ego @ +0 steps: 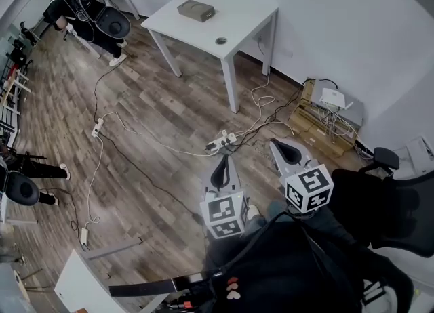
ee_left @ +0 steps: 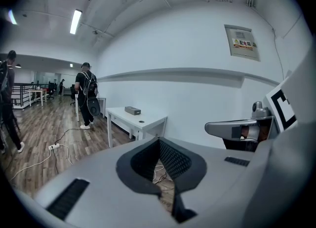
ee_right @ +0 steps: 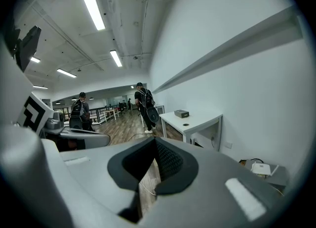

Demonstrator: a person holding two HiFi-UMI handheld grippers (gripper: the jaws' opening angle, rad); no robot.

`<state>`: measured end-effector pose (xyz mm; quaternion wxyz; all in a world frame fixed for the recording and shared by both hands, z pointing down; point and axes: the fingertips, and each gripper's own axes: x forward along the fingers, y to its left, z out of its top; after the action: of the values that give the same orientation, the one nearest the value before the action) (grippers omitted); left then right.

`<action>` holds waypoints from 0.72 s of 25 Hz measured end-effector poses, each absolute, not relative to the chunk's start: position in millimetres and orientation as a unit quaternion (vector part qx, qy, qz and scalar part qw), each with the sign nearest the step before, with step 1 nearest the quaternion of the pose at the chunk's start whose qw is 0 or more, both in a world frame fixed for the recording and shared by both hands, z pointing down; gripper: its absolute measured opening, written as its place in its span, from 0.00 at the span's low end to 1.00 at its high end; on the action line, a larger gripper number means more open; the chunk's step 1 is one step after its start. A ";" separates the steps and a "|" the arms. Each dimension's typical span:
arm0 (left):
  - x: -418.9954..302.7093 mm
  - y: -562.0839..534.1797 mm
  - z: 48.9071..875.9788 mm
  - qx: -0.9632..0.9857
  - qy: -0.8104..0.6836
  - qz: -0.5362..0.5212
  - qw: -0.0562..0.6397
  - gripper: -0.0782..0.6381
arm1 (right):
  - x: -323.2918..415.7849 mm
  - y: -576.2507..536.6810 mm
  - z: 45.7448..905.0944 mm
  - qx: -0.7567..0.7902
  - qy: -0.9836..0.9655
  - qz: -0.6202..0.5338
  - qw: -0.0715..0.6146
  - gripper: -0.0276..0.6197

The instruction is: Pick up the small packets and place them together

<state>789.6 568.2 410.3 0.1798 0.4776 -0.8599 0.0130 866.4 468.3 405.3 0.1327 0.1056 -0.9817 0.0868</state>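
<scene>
Both claws are carried low and nearly level, well short of the white counter (ego: 244, 10), evidently because nothing to grasp has been reached. The left claw (ego: 222, 164) is seen pressed together, with nothing between its ribbed black pads. The right claw (ego: 284, 149) is likewise closed and empty. No small packets can be made out in any view. A flat olive-brown box (ego: 196, 11) is set on the counter, with a small round dark item (ego: 221, 40) nearer the counter's front edge. Before the counter, matte wood-plank floor (ego: 156, 115) is crossed by slack cables from a white power strip (ego: 222, 143).
</scene>
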 end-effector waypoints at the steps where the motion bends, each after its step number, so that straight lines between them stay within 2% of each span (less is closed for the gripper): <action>1: 786.2 572.4 414.3 0.474 -0.861 0.013 0.184 0.11 | 864.7 470.5 407.3 0.106 -0.982 0.087 0.133 0.04; 9: 741.9 583.7 436.7 0.445 -0.871 0.002 0.208 0.11 | 826.3 461.2 418.1 0.099 -0.980 0.092 0.142 0.04; 18: 659.5 566.7 448.5 0.410 -0.886 -0.008 0.216 0.11 | 719.9 424.8 430.5 0.057 -0.983 0.083 0.152 0.04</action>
<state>659.5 566.7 448.5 0.2164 0.4103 -0.8859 -0.0078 719.9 424.8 430.5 0.1521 0.0572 -0.9832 0.0834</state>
